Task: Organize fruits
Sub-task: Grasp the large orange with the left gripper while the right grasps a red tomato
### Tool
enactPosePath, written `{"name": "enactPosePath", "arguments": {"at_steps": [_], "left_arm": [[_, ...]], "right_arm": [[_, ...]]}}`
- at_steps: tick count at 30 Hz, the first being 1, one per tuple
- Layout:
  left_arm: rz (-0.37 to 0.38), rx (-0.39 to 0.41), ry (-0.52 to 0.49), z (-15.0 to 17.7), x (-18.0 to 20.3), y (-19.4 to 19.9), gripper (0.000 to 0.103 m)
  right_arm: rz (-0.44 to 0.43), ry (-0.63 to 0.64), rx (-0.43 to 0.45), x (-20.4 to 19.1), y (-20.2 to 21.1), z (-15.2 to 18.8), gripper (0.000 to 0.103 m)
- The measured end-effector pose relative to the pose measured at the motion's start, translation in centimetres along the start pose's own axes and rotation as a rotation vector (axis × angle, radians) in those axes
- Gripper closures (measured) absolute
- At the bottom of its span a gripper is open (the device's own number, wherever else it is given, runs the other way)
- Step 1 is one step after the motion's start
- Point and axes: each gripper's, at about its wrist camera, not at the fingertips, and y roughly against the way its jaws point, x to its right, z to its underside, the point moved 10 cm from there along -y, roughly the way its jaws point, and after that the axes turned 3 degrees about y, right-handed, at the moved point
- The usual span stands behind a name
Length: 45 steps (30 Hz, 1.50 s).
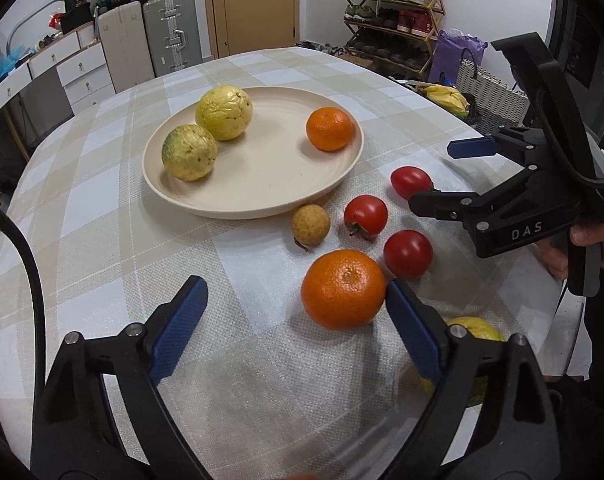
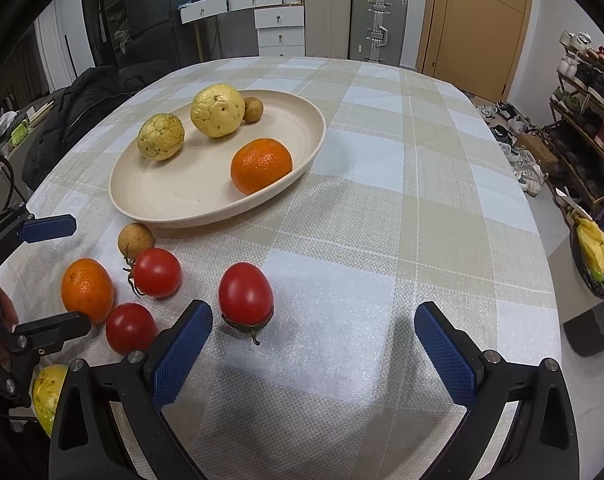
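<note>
Tomatoes (image 2: 246, 294): three; oranges (image 2: 261, 165): two.

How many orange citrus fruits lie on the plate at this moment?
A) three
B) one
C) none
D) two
B: only one orange lies on the plate, beside two yellow-green fruits and a small brown one; the other orange rests on the tablecloth.

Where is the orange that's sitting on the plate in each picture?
Left wrist view: the orange sits at the plate's right edge, above centre.
Right wrist view: the same orange sits on the plate's near right side, left of centre.
Shared landmark: the two yellow-green fruits on the plate.
</note>
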Motion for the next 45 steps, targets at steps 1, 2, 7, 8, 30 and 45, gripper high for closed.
{"name": "enactPosePath", "arguments": {"at_steps": [1,2,7,8,30,45], "left_arm": [[0.016,-0.004,0.002,0.1,0.2,0.0,0.020],[0.033,-0.009,0.004,0.2,0.3,-0.1,0.023],[0.085,-0.014,0.007,0.4,0.6,-0.3,0.033],[0.090,-0.014,0.008,0.4,0.7,-0.3,0.036],[0.129,0.026,0.033,-0.3,0.6,0.8,0.064],[0.082,0.128,0.095,-2.0,-1.7,2.7,0.064]], "right_arm": [[0.003,0.012,-0.003,-0.1,-0.1,0.1,0.000],[0.010,0.026,-0.004,-0.2,-0.1,0.1,0.000],[-0.004,0.041,0.006,-0.8,0.0,0.1,0.001],[-0.014,0.044,0.010,-1.0,0.0,0.1,0.003],[-0.117,0.051,0.068,-2.8,0.7,-0.4,0.062],[-0.138,0.068,0.098,-3.5,1.4,-0.6,0.076]]}}
